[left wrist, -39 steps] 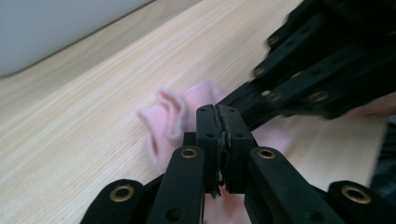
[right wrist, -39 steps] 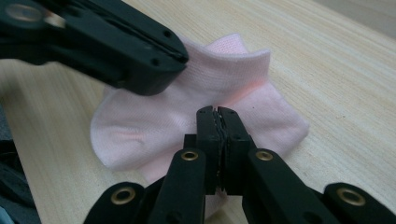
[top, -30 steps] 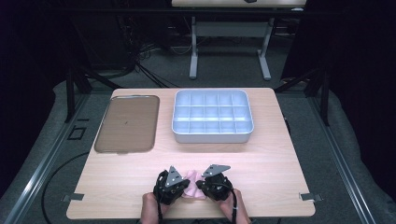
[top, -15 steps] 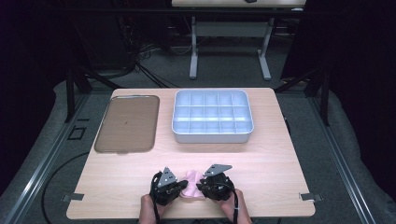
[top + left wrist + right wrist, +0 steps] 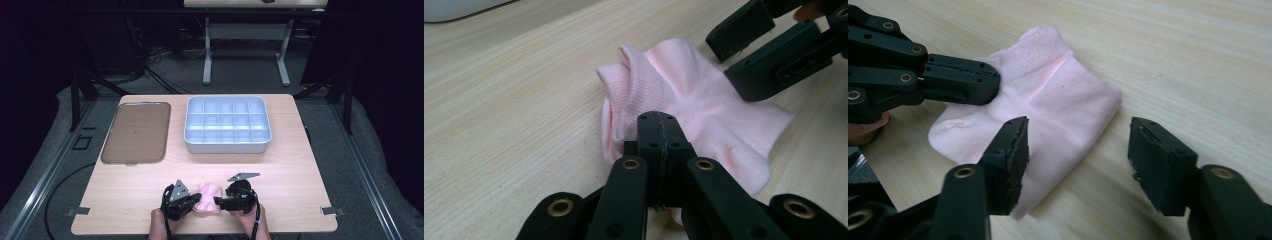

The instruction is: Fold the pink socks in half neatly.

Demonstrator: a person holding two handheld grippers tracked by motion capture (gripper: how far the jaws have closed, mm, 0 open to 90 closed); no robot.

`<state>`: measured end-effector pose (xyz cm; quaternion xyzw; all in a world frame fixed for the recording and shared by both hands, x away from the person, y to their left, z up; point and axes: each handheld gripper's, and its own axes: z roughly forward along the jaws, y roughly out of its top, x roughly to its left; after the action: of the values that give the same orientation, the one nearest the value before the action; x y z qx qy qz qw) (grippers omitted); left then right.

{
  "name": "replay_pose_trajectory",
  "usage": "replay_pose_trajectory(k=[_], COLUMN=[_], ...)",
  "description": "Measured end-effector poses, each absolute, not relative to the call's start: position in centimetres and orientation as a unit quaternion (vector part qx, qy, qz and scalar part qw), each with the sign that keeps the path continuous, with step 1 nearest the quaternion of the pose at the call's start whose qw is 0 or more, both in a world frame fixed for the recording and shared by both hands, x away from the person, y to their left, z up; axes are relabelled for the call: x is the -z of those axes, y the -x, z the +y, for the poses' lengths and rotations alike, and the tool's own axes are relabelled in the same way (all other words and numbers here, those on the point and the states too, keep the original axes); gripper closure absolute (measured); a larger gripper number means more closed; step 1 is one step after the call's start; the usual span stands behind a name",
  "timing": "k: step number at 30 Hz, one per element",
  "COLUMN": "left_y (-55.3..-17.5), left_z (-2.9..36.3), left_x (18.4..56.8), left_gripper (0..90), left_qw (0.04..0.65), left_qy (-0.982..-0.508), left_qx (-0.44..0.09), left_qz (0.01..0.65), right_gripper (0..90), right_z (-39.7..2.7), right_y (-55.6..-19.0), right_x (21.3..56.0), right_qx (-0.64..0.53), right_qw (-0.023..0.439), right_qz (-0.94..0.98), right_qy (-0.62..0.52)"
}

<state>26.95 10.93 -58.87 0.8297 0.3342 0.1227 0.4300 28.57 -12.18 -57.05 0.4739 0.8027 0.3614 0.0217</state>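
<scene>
Near edge of the wooden worktop (image 5: pixel 300 165), centre — a pink sock (image 5: pixel 209 197) lies folded and flat on the bare wood, between the two grippers. In the left gripper view its ribbed cuff points away toward the far side; the body of the sock spreads toward the right gripper.

Left gripper (image 5: pixel 659 131): jaws pressed fully together, clamped on the near edge of the sock, where the fabric bunches up under the tips. In the right gripper view the same closed jaws come in from the left and rest on the sock close to the cuff. In the high view it sits just left of the sock (image 5: pixel 186 200), held by the person's left hand (image 5: pixel 160 220) at the worktop's edge.

Right gripper (image 5: pixel 1075 160): jaws about half apart, having just been opening. One jaw hangs over the sock's near corner, the other over bare wood beside it — neither pad presses on the fabric, so it holds nothing. In the high view it is just right of the sock (image 5: pixel 220 201), a grey three-cornered plate on top, the right hand (image 5: pixel 250 220) behind it.

Farther back, well apart from the sock: a pale blue tray with many compartments (image 5: pixel 227 145) at centre, and a flat brown tray (image 5: pixel 135 132) to its left.
</scene>
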Motion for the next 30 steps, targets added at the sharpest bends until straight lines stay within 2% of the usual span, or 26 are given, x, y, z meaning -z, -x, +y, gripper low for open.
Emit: replay_pose_trajectory(k=[6, 10, 12, 21, 26, 30], left_y=[-26.9, -26.8, -26.8, -25.9, -25.9, -26.2], left_z=[10.9, 10.9, 10.8, 10.9, 10.5, 10.9], left_x=[58.8, 58.8, 58.8, 57.6, 58.1, 58.3], left_gripper=[90.0, 90.0, 89.9, 84.3, 87.7, 89.7], left_qw=[0.427, 0.426, 0.428, 0.413, 0.392, 0.401], left_qy=[-0.832, -0.832, -0.831, -0.839, -0.851, -0.848], left_qx=[-0.128, -0.13, -0.133, -0.16, -0.159, -0.145], left_qz=[0.33, 0.329, 0.329, 0.316, 0.31, 0.314], right_gripper=[53.2, 62.8, 67.0, 67.7, 67.9, 70.1], right_z=[-12.2, -11.8, -11.5, -10.7, -10.6, -10.6], right_y=[-28.5, -28.3, -28.1, -27.7, -27.7, -27.7], right_x=[57.3, 57.3, 57.3, 57.1, 57.1, 57.1], right_qx=[-0.368, -0.364, -0.353, -0.334, -0.327, -0.33], right_qw=[0.003, 0.015, 0.037, 0.074, 0.078, 0.076], right_qz=[0.79, 0.792, 0.799, 0.816, 0.819, 0.815], right_qy=[-0.49, -0.491, -0.486, -0.467, -0.465, -0.47])
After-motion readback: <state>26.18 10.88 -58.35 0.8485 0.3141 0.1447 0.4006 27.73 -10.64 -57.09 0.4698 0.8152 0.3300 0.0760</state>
